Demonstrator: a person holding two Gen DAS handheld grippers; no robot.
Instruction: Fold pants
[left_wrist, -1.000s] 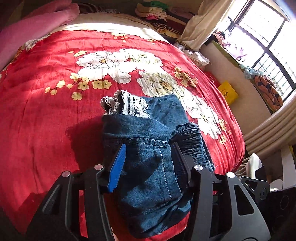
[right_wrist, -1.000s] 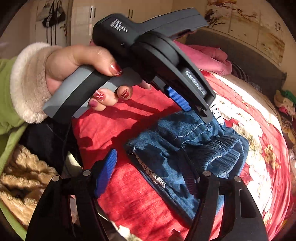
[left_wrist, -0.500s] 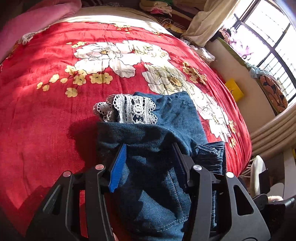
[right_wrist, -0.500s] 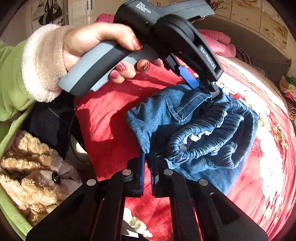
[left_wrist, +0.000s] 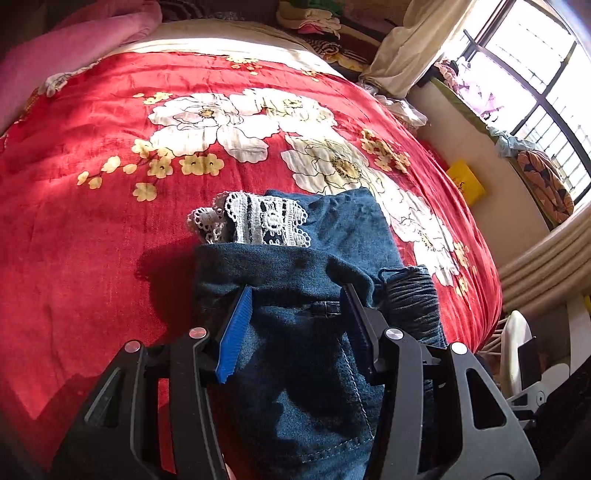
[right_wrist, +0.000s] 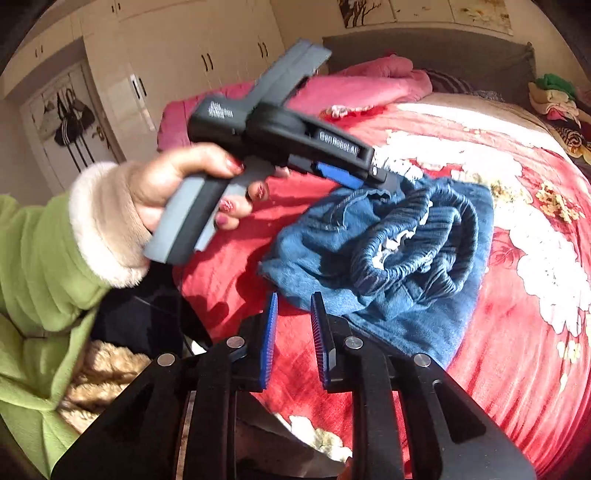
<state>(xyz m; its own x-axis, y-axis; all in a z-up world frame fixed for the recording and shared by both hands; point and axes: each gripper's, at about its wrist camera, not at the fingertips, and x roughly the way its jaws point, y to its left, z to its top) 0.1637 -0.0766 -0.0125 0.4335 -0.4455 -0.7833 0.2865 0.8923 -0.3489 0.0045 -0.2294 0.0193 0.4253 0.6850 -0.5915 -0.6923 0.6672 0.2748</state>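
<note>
Folded blue denim pants (left_wrist: 295, 280) with a white lace cuff (left_wrist: 258, 221) lie on the red floral bedspread (left_wrist: 110, 221). My left gripper (left_wrist: 295, 288) is shut on a thick fold of the denim, which fills the gap between its pads. The right wrist view shows that gripper (right_wrist: 384, 177), held by a hand, reaching onto the pants (right_wrist: 388, 258) from the left. The elastic waistband (right_wrist: 417, 236) lies bunched and turned up. My right gripper (right_wrist: 293, 297) sits just short of the pants' near edge. Its jaws are opening and only red bedspread shows between them.
A pink blanket (left_wrist: 74, 48) and a pile of clothes (left_wrist: 317, 22) lie at the head of the bed. The bed's edge drops off at the right toward a yellow object (left_wrist: 465, 181) and the window. The person's green sleeve (right_wrist: 37, 258) is at the left, wardrobes (right_wrist: 184, 55) behind.
The right gripper shut on the pants' near edge, then let go and moved back with its jaws parting. The waistband has turned over. The left gripper kept its hold.
</note>
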